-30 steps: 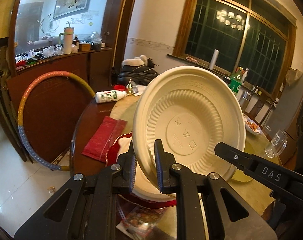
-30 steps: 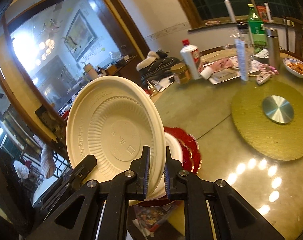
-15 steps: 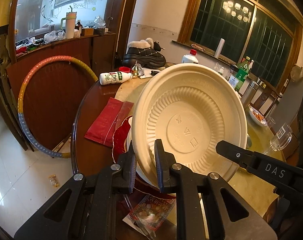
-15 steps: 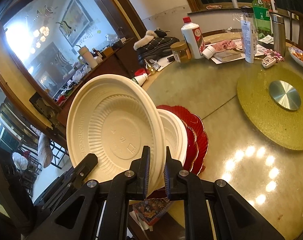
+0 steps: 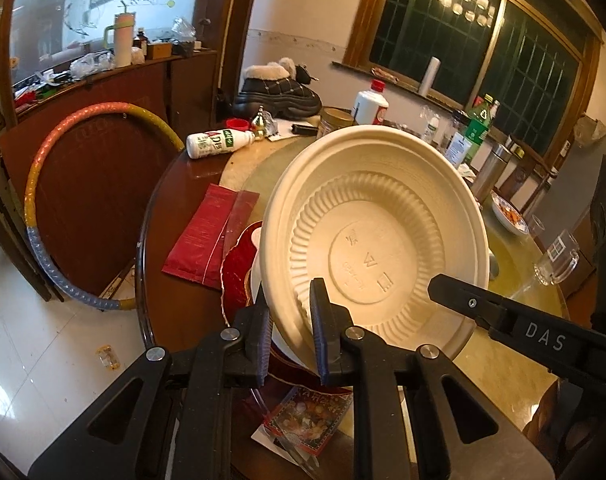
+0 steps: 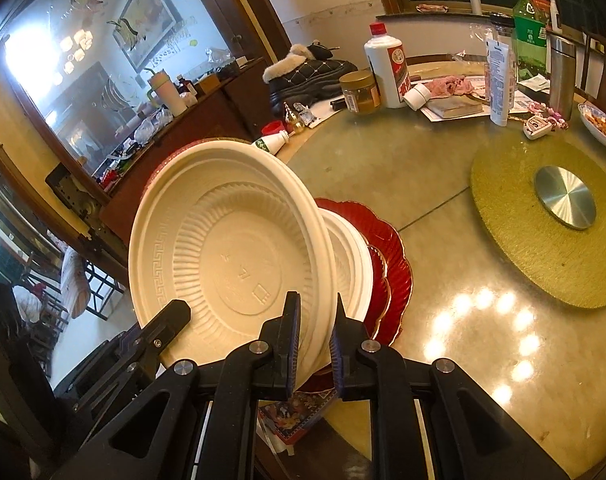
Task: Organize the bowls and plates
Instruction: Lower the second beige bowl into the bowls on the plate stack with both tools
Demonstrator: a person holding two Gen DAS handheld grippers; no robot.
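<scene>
Both grippers hold one cream bowl by its rim, above a stack on the table.

The left gripper [image 5: 290, 334] is clamped on the cream bowl [image 5: 377, 240], which is tilted. The right gripper [image 6: 314, 344] has the rim between its jaws, and they are opening. Just below sit a white bowl [image 6: 353, 260] and red plates [image 6: 391, 256] on the table [image 6: 443, 320].

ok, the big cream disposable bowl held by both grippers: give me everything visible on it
The big cream disposable bowl looks like moulded pulp or foam: wide stepped rim, ribbed wall, flat base with embossed marks, a key-pattern band on the rim. It is tilted steeply, underside to both cameras. The left gripper and right gripper each pinch its lower rim; the right jaws are opening. It hangs over a white bowl on red scalloped plates; contact with them is unclear.
</scene>
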